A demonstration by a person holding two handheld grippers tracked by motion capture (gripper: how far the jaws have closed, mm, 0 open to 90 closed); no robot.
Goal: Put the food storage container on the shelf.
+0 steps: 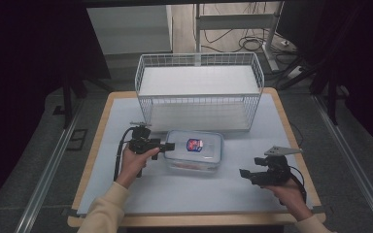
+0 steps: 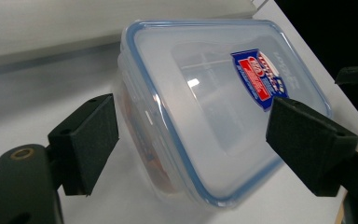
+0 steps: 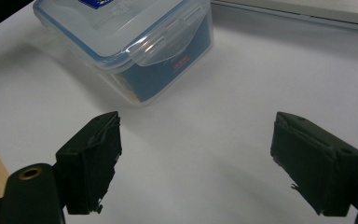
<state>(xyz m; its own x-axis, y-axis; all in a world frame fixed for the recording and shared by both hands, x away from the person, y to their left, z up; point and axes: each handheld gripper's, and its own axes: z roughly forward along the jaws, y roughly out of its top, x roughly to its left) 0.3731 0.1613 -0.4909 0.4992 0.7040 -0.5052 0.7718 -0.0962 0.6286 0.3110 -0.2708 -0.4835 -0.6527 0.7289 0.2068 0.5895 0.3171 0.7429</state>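
- Near edge: the person's two forearms in pale sleeves come in over the wooden border of the table (image 1: 93, 160), which carries a white mat over most of its top.
- Right gripper (image 1: 243, 173): held in the right hand (image 1: 285, 190) low over the mat at the near right, pointing left. Its jaws stand wide apart with nothing between them; in the right gripper view only bare white mat lies between the fingers (image 3: 91, 158). A grey three-cornered plate sits on top of it.
- The right gripper is well apart from the container, which lies ahead of it and to its left.
- Left gripper (image 1: 169, 145): held in the left hand (image 1: 135, 162) at the near left of centre, pointing right. Its jaws are spread, released, and grip nothing. In the left gripper view the two fingers (image 2: 87, 140) stand either side of the container's near end; whether either pad touches the plastic, I cannot tell.
- Container (image 1: 194, 151): a clear plastic box with a blue-rimmed clip-on lid and a red and blue label on the lid. It rests flat on the mat at mid-table, just to the right of the left gripper. Something reddish and something dark blue show through its walls; what they are cannot be made out.
- One lid clip on the end facing the right gripper is seen folded down.
- Far side: a white wire basket (image 1: 200, 60) stands just beyond the container, its front wall close to the box's far edge. A white panel lies in its bottom.
- Beyond the table: a grey floor with cables and stand legs.
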